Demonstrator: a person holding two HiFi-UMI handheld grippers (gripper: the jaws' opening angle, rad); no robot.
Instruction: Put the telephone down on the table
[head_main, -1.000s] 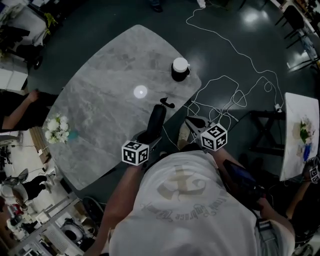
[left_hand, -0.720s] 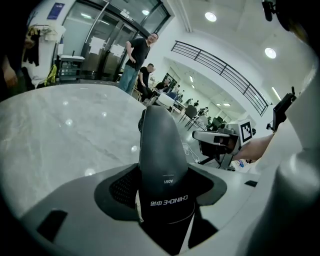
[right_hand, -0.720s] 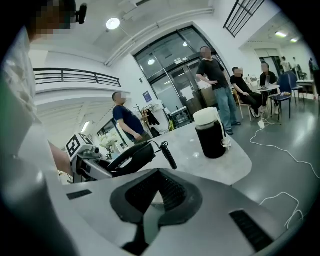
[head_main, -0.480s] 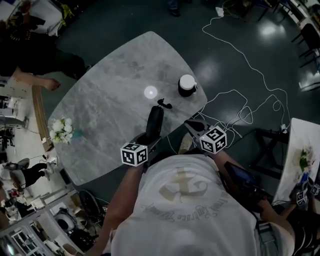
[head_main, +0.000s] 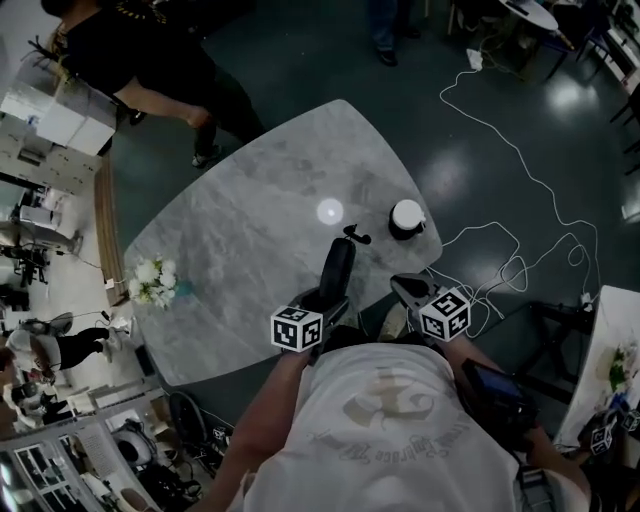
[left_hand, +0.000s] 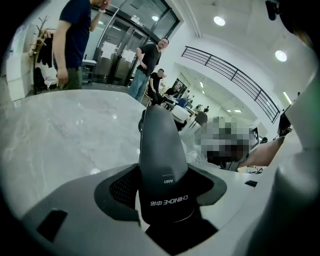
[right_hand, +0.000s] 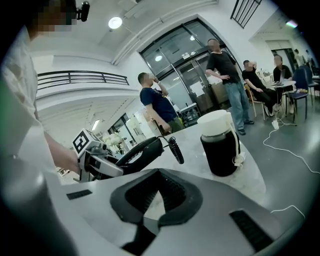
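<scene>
The telephone is a black handset (head_main: 337, 268) with a short curled cord stub at its far end. My left gripper (head_main: 322, 298) is shut on its near end and holds it out over the grey marble table (head_main: 250, 230), near the front right edge. In the left gripper view the handset (left_hand: 161, 150) rises from between the black pads (left_hand: 122, 187). The right gripper view shows the handset (right_hand: 140, 152) tilted a little above the tabletop. My right gripper (head_main: 405, 288) hangs off the table's edge, to the right of the handset, its pads together around nothing.
A dark jar with a white lid (head_main: 407, 218) stands at the table's right corner, close to the handset's far end. White flowers (head_main: 152, 282) sit at the left edge. White cables (head_main: 520, 270) lie on the floor. People (head_main: 170, 70) stand beyond the table.
The handset has moved forward over the table until its far end is level with the jar. The head camera has shifted, and a person at the left has walked round to the far side.
</scene>
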